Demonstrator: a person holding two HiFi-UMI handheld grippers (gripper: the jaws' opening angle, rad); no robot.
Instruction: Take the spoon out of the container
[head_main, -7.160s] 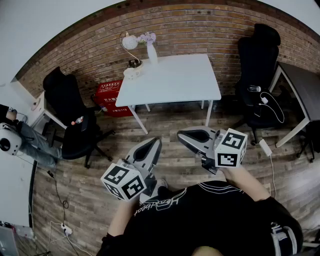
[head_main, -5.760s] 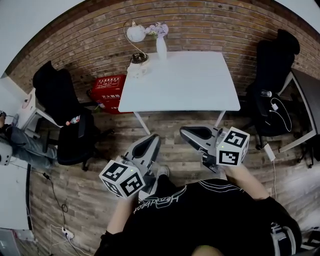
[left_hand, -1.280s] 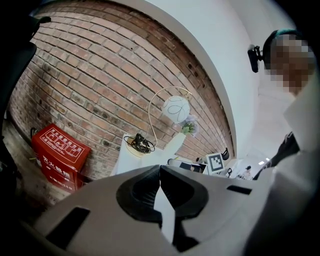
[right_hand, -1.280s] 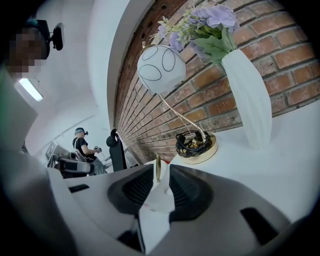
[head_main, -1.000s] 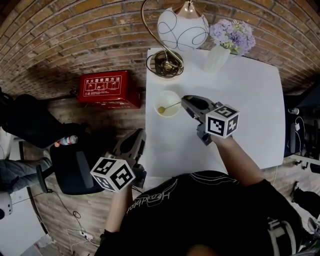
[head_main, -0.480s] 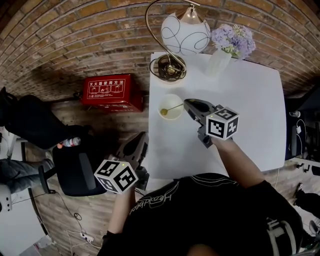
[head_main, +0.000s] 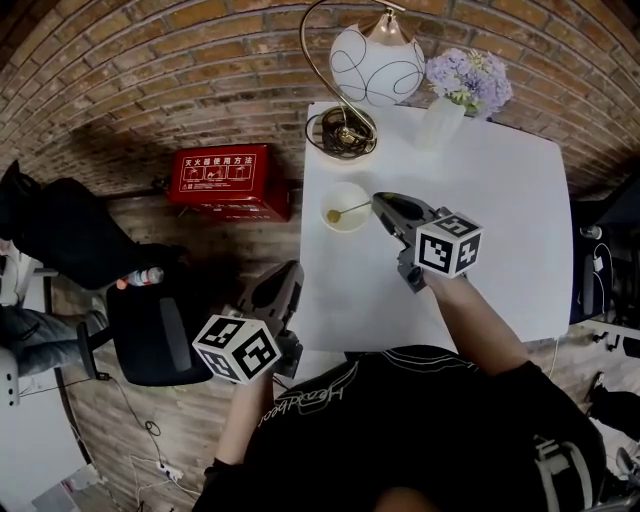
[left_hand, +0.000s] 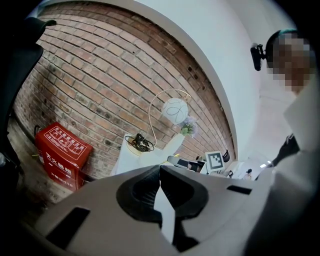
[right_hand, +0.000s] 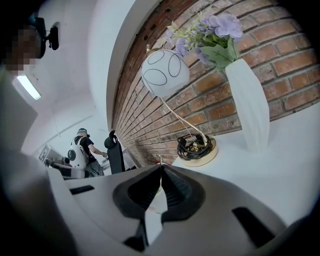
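Note:
A small cream bowl (head_main: 327, 198) stands near the left edge of the white table (head_main: 480, 230). In it lies a thin gold spoon (head_main: 350, 209), with its handle slanting up to the right. My right gripper (head_main: 378, 199) is shut on the end of that handle, just right of the bowl. In the right gripper view the handle's gold tip (right_hand: 160, 159) sticks up between the closed jaws of the right gripper (right_hand: 161, 168). My left gripper (head_main: 282, 286) hangs off the table's left front corner, shut on nothing. The left gripper (left_hand: 160, 168) shows its jaws meeting in its own view.
A gold arc lamp with a white globe (head_main: 376, 62) stands at the table's back left. Beside it is a white vase of purple flowers (head_main: 446, 108). A red box (head_main: 228, 180) sits on the floor by the brick wall, with a black chair (head_main: 150, 330) left of me.
The person walked up to the table over the earlier frames. In the last second the right gripper's jaws closed on the spoon handle's end. The left gripper stayed low at the left.

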